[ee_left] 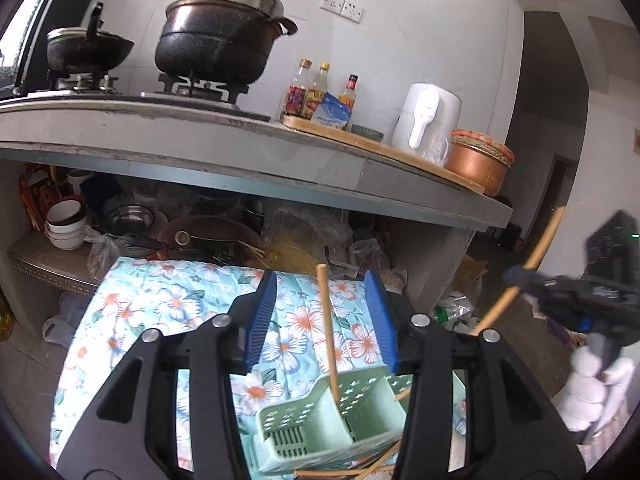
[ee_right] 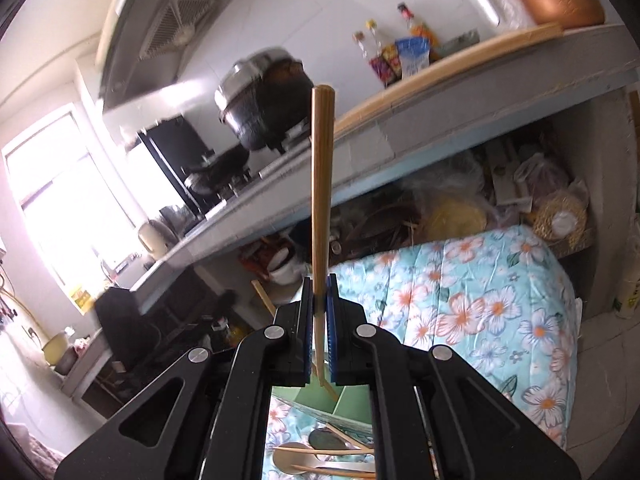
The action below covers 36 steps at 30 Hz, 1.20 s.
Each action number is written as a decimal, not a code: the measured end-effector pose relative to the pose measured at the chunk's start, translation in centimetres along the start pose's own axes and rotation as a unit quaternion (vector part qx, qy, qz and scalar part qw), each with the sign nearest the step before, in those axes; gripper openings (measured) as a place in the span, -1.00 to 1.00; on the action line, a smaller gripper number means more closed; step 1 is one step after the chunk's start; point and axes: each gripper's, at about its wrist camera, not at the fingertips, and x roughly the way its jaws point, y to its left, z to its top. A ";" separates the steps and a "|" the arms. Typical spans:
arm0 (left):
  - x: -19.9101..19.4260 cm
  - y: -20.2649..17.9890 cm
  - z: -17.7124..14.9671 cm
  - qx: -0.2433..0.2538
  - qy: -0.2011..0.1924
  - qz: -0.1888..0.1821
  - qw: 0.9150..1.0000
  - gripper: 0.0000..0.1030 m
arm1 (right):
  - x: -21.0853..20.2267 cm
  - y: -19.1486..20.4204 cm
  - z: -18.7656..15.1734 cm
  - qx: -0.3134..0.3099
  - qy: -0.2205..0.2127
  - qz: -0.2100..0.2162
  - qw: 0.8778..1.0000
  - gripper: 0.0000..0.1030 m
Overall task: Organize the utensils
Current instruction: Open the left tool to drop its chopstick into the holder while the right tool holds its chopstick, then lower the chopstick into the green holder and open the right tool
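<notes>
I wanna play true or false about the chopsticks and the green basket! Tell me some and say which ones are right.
1. The right gripper is pinching a wooden chopstick. True.
2. The left gripper is squeezing a chopstick too. False: its jaws stand wide apart and grip nothing; the chopstick in the basket just shows between them.
3. The green basket sits on a flowery cloth. True.
4. The green basket has no chopstick in it. False: one stands in it, leaning.
5. Spoons lie on the cloth near the basket. True.
6. The big black pot is on the floor. False: it sits on the stove burner.
</notes>
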 end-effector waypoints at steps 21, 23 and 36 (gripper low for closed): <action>-7.4 3.7 -7.7 -0.025 0.052 0.066 0.996 0.10 | 9.3 0.4 -3.4 -0.055 0.150 -0.088 0.983 -0.50; -7.8 3.6 -8.4 -0.026 0.057 0.068 0.996 0.12 | 9.0 0.5 -3.1 -0.062 0.142 -0.098 0.983 -0.21; -9.5 1.7 -9.9 0.004 0.060 0.085 0.995 0.22 | 0.5 4.4 -2.2 -0.164 0.009 -0.172 0.971 0.68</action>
